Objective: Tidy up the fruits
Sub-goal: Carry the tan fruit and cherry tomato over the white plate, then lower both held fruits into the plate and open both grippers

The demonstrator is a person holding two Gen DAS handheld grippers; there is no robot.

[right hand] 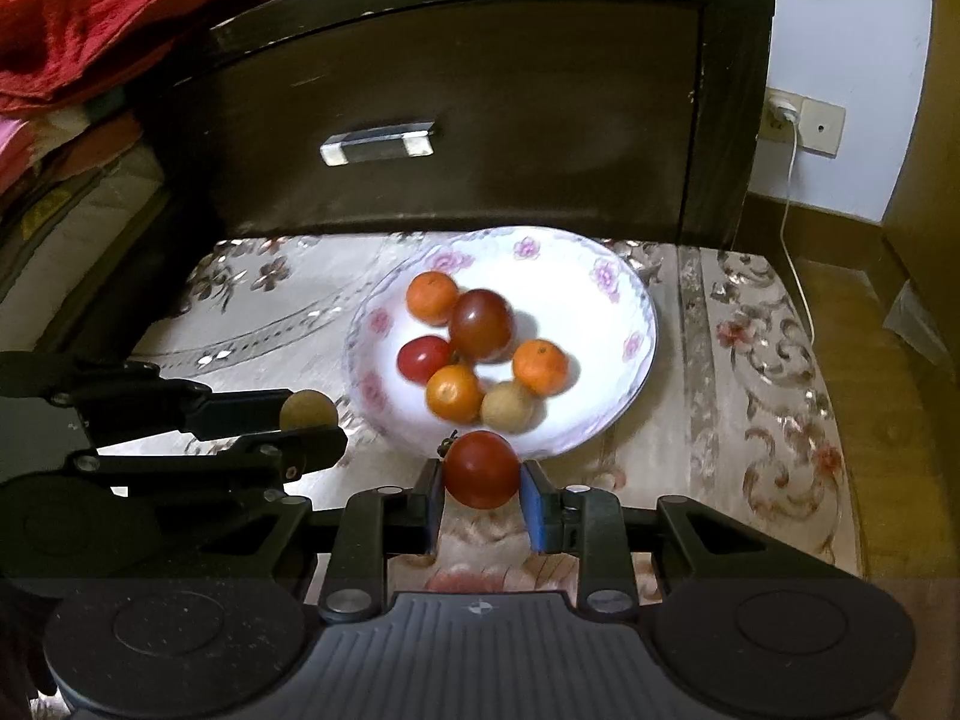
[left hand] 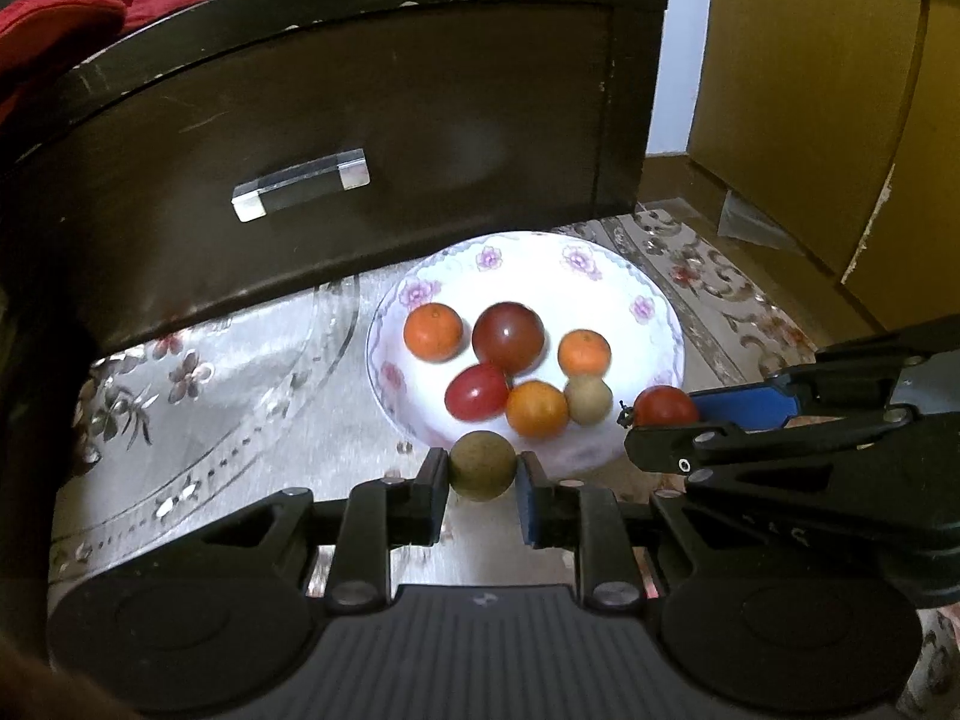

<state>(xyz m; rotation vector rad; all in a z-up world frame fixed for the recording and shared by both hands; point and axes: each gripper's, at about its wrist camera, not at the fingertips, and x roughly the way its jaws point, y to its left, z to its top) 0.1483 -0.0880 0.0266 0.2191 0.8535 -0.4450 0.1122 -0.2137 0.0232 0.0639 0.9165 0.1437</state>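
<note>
A white flowered bowl (left hand: 606,276) (right hand: 600,312) sits on the patterned cloth and holds several fruits: oranges, red tomatoes and one brown longan (left hand: 588,399) (right hand: 507,407). My left gripper (left hand: 483,471) is shut on a brown longan (left hand: 483,465) just in front of the bowl's near rim; it also shows in the right wrist view (right hand: 309,411). My right gripper (right hand: 482,480) is shut on a red tomato (right hand: 482,469) at the bowl's near rim; the tomato also shows in the left wrist view (left hand: 666,407).
A dark wooden cabinet with a clear drawer handle (left hand: 300,183) (right hand: 378,143) stands right behind the bowl. Red cloth (right hand: 90,30) lies on top of it. A yellow cupboard (left hand: 828,90) is at the right. A wall socket with a white cable (right hand: 792,120) is at the right.
</note>
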